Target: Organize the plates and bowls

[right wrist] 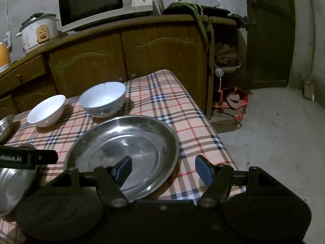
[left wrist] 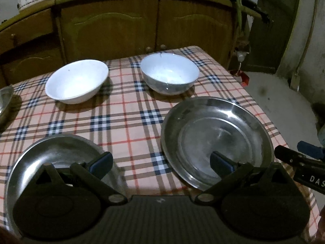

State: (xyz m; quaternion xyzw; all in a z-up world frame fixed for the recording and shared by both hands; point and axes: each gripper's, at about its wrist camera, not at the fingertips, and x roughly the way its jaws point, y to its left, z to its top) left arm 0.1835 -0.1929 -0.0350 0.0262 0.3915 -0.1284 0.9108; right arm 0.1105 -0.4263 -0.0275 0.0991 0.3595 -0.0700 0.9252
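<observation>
Nearest, at the bottom of the right view, the right hand-held gripper [right wrist: 162,169] gapes wide and empty, one pad over the big steel plate [right wrist: 124,152] at frame centre. The left hand-held gripper [left wrist: 160,162] is likewise spread, holding nothing, between that plate and a second plate [left wrist: 56,152] at lower left. Two white bowls [left wrist: 77,81] [left wrist: 169,73] sit mid-frame on the table [left wrist: 126,122]. Risk: the plate sits near the table's right edge; a careless nudge on slick steel could probably push it off.
</observation>
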